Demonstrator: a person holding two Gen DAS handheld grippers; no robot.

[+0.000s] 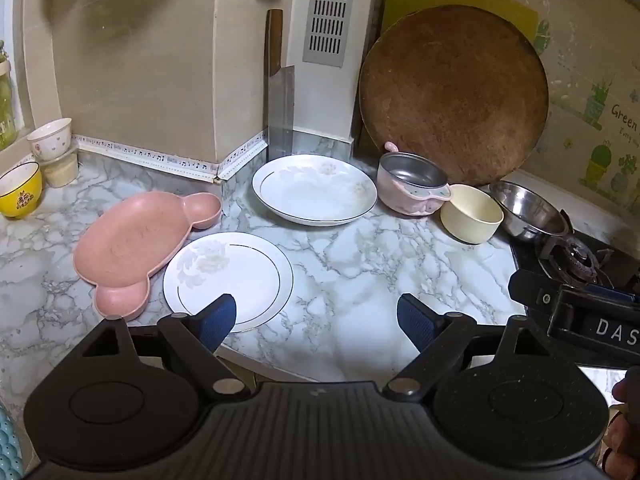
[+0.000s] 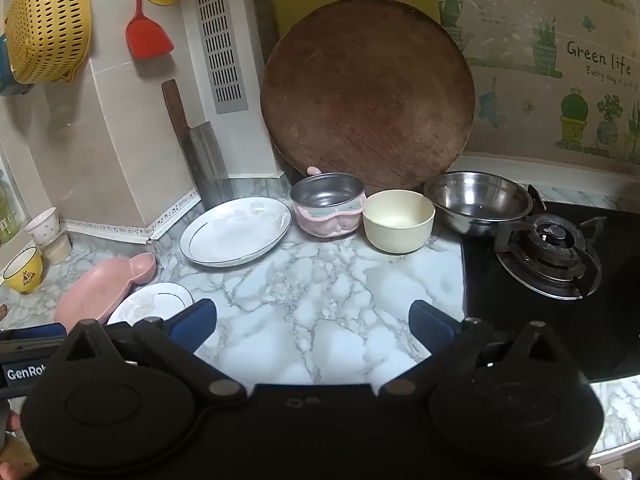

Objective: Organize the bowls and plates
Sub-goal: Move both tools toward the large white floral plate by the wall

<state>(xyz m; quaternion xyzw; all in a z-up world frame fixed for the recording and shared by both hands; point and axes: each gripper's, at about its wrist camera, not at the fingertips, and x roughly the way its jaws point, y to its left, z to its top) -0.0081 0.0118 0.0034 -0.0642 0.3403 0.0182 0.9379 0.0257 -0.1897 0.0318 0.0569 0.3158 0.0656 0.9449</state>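
From the left wrist, your left gripper (image 1: 316, 316) hangs over the front edge of the marble counter (image 1: 360, 264) with its jaws spread wide and nothing between them. Its left fingertip sits over the near rim of a flat white plate (image 1: 228, 276); you cannot tell whether it touches. A pink divided plate (image 1: 136, 240) lies just left of that plate, their rims meeting or overlapping. Farther back rests a deeper white plate (image 1: 314, 190), and to its right stand a pink pot (image 1: 412, 184), a cream bowl (image 1: 472, 214) and a steel bowl (image 1: 528, 212) in a row. A yellow bowl (image 1: 20, 190) sits at the far left. Your right gripper (image 1: 576, 312) shows at the right edge.

From the right wrist, your right gripper (image 2: 312, 324) also has its jaws wide apart and empty, above bare counter. The pink pot (image 2: 328, 208), cream bowl (image 2: 398, 220) and steel bowl (image 2: 478, 200) stand ahead before a round wooden board (image 2: 368, 96), beside the stove burner (image 2: 548, 252). The deep plate (image 2: 236, 232) lies left of the pot.
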